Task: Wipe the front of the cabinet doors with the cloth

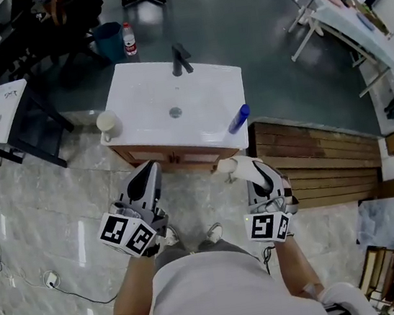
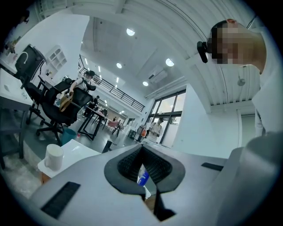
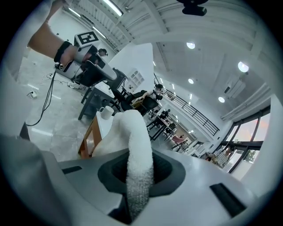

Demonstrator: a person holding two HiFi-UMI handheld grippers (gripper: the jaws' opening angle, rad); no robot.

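Marble-look floor, person stands at 6 o'clock of a white-topped vanity cabinet. On its top: black faucet at 12 o'clock, white mug at the 8 o'clock corner, blue bottle at the 4 o'clock edge. Only a thin strip of the wooden cabinet doors shows under the top's near edge.

Left gripper is near the doors at 7 o'clock of the cabinet, jaws drawn together on nothing; the bottle shows past them in the left gripper view.

Right gripper is at 5 o'clock, clenched on 1 white cloth, which sticks out toward the doors. Cannot tell if it touches the wood. Right gripper view: cloth stands up between the pads.
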